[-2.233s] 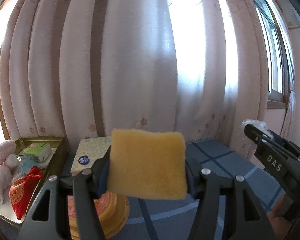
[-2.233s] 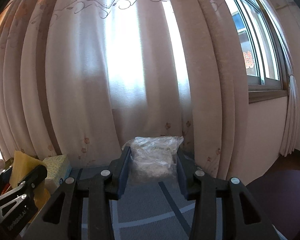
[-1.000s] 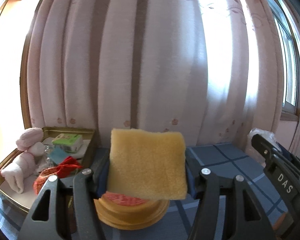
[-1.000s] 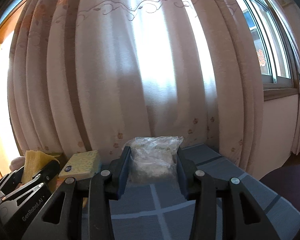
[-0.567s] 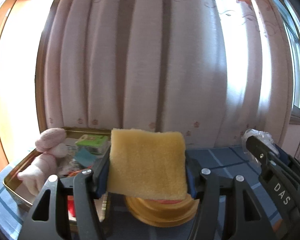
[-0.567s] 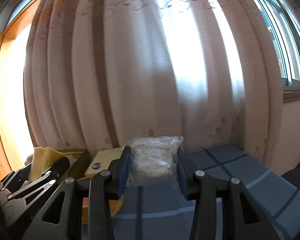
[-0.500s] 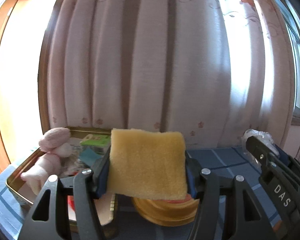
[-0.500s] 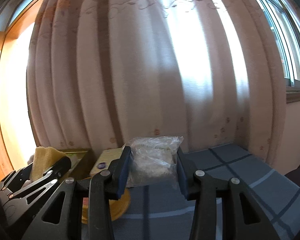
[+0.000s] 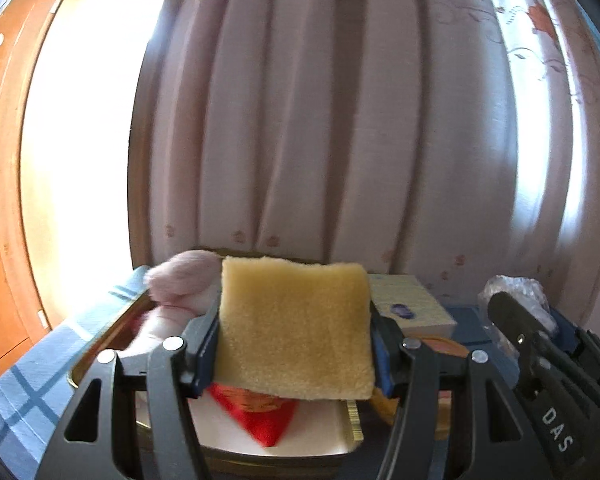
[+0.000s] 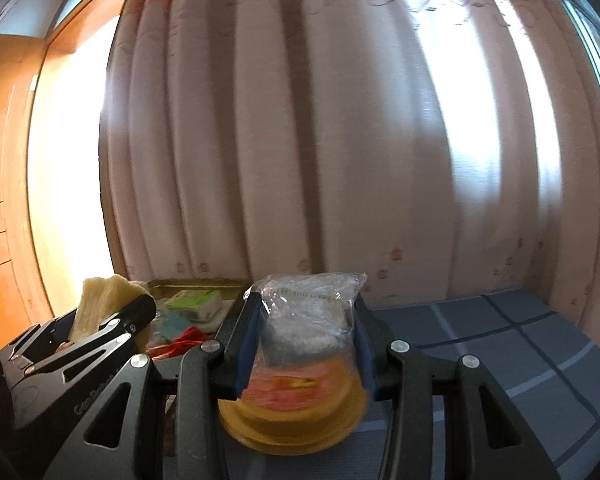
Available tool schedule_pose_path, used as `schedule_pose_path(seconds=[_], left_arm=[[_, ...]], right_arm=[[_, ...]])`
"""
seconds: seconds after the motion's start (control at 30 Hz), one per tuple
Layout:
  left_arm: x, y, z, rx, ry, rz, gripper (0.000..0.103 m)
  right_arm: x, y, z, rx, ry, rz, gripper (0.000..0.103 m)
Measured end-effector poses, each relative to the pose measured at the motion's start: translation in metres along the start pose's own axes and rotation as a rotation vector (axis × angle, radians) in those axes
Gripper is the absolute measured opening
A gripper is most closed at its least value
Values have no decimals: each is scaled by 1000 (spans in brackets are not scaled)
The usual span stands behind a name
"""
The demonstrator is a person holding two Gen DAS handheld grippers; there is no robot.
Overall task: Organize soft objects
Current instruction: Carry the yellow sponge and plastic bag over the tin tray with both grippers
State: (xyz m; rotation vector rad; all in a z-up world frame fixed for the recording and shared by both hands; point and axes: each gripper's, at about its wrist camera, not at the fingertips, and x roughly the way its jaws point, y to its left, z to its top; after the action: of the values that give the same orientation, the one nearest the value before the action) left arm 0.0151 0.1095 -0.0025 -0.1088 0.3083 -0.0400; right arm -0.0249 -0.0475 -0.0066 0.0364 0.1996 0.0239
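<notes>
The fuzzy yellow square cloth (image 9: 296, 328) is pinched in the left gripper (image 9: 296, 344), hanging right over the gold metal tray (image 9: 100, 356), so not dropped in yet. The pink plush toy (image 9: 180, 284) and red fabric pouch (image 9: 260, 412) already sit inside. The right gripper (image 10: 304, 344) hovers level over the blue plaid desk (image 10: 520, 344), fingers clamped on a crinkly clear plastic bag (image 10: 308, 312), looks like it's next.

Yellow sponge (image 9: 296, 324) in left gripper (image 9: 296, 344) — above gold tray (image 9: 352, 426).
</notes>
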Motion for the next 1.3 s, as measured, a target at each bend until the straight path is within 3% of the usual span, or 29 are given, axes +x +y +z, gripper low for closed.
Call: schedule_pose_path(seconds=[0.6, 0.77, 1.3], left_arm=[[9, 66, 13, 43, -1, 160, 59], [18, 74, 14, 71, 10, 192, 59], [52, 77, 19, 100, 104, 184, 59]], right_arm=[[43, 88, -3, -87, 85, 157, 45], [58, 104, -1, -106, 83, 141, 45], [106, 112, 9, -79, 166, 48, 45]])
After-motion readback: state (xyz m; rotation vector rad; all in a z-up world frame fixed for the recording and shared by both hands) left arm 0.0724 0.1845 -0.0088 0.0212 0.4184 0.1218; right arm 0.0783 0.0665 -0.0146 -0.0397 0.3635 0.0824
